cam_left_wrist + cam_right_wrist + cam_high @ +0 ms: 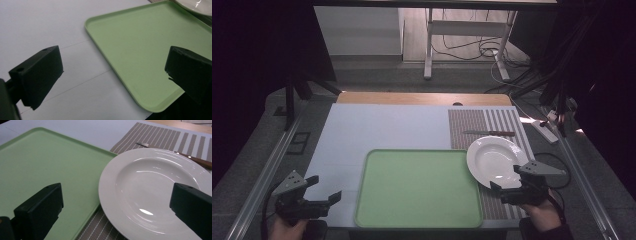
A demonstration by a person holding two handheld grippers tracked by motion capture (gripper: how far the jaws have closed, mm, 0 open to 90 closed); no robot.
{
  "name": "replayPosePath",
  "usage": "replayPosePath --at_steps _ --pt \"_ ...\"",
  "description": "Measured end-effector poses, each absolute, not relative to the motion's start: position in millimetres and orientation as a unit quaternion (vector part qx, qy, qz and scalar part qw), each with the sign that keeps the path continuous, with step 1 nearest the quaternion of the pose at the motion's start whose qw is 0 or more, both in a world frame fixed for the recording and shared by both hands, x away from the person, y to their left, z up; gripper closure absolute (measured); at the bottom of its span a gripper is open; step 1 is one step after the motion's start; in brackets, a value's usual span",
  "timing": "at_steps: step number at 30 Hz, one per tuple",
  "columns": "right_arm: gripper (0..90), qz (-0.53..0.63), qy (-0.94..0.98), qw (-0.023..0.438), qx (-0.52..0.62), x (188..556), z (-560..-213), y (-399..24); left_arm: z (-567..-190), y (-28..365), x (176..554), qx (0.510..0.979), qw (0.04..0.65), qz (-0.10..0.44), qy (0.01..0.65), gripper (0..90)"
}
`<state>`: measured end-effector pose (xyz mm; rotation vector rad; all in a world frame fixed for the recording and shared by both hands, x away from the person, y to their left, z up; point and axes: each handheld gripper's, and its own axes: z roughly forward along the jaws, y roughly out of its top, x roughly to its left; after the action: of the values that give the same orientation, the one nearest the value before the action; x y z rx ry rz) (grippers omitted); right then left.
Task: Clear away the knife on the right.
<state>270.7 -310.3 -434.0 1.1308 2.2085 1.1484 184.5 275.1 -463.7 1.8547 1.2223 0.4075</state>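
- Your right tool (508, 186) hangs just off the plate (493, 159), at its 5 o'clock edge; in the right gripper view its jaws stand wide apart with nothing between them and the plate's near rim (110, 202) lies between and ahead of them.
- Your left tool (323, 196) is also wide and empty, low at 7 o'clock on the bench (377, 125), pointing at the near left corner of the tray (367, 210).
- The plate sits at about 4 o'clock on the bench, on the striped mat (507, 120), its left rim at or slightly over the tray's right edge; I can't tell whether they touch.
- A knife (489, 133) lies on the mat just beyond the plate, at its 12 o'clock.
- Looks: white, glossy, round, with a broad flat rim and a shallow well; empty and clean.
- Handling, as I judge it: rigid ceramic, fairly weighty for a one-sided hold, slick under the pads, and liable to chip or break if dropped or knocked on the tray's lip.
- Take it by the near rim, one jaw over and one under, well onto the flat band rather than the very edge, and keep it level so it doesn't swing or slide out.
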Motion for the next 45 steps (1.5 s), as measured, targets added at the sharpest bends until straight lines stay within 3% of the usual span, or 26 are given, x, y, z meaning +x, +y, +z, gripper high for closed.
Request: replayPosePath --at_steps 11,14,45 --pt "0.0 0.410 0.790 0.188 0.416 289 -434 -306 -464 275 185 0.741 0.428 0.163 0.492 1.3" --pt "0.0 0.410 0.791 0.163 0.425 297 -435 -304 -464 275 185 0.740 0.428 0.163 0.492 1.3" --pt "0.0 0.333 0.810 0.186 0.446 367 -450 -306 -464 275 188 0.741 0.428 0.160 0.493 1.3"
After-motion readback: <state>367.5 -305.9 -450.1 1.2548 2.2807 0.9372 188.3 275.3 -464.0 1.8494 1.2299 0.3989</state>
